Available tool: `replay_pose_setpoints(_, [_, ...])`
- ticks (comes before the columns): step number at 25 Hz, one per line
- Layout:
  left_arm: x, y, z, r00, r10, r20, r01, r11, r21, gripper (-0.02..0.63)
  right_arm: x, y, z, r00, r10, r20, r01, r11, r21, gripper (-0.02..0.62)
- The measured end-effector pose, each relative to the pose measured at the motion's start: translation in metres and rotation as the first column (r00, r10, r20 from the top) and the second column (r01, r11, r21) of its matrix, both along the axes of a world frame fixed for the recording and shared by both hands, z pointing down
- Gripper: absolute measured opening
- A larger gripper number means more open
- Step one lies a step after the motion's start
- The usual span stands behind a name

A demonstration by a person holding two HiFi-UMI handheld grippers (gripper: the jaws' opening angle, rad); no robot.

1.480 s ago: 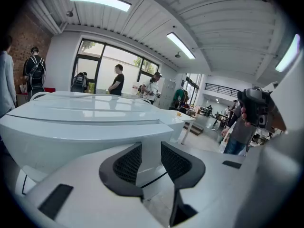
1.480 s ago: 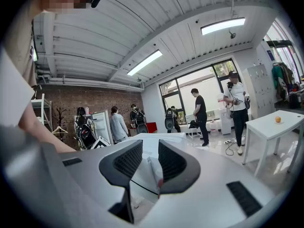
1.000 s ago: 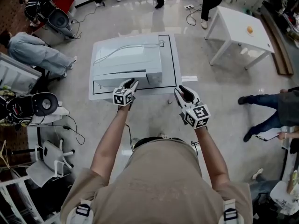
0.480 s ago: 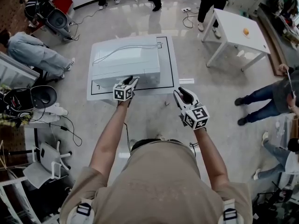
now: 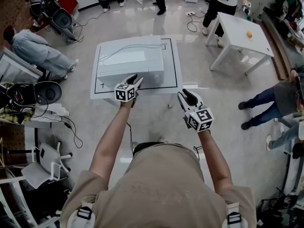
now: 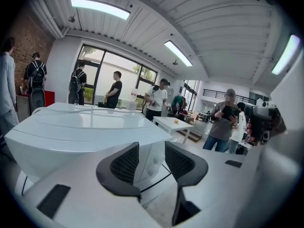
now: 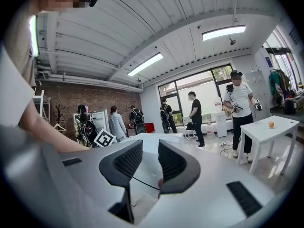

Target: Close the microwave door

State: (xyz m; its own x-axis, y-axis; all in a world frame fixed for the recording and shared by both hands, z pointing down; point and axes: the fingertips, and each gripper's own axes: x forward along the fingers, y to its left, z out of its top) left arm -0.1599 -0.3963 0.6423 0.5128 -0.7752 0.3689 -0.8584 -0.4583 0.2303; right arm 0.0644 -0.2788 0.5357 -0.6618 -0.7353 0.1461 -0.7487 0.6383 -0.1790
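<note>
Left claw point(image 5: 135, 81), jaws just opened wide with nothing between them, hovers at centre frame against the front edge of the white microwave point(image 5: 130, 63), which sits upper centre on the low desk point(image 5: 175, 65). Right claw point(image 5: 186, 95), parted and empty, hangs lower right of it, well apart.

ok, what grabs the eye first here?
The white microwave on its low white platform fills the head view's centre, door apparently shut. The left gripper hangs at its front, jaws just opened wider, nothing between them; the right gripper, open and empty, sits further right.
</note>
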Motion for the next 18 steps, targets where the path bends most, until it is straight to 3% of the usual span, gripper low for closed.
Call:
replay_pose_setpoints(11, [0.013, 0.071, -0.11, 0.991, 0.027, -0.131, 0.002, 0.976, 0.217, 0.169, 0.006, 0.008, -0.023, 1.0, -0.015, -0.014, 0.016, 0.998, 0.062, 0.106])
replay_pose_setpoints(18, [0.014, 0.11, -0.16, 0.991, 0.042, -0.127, 0.0, 0.948, 0.317, 0.167, -0.005, 0.013, -0.048, 0.996, -0.058, -0.068, 0.068, 0.986, 0.154, 0.109])
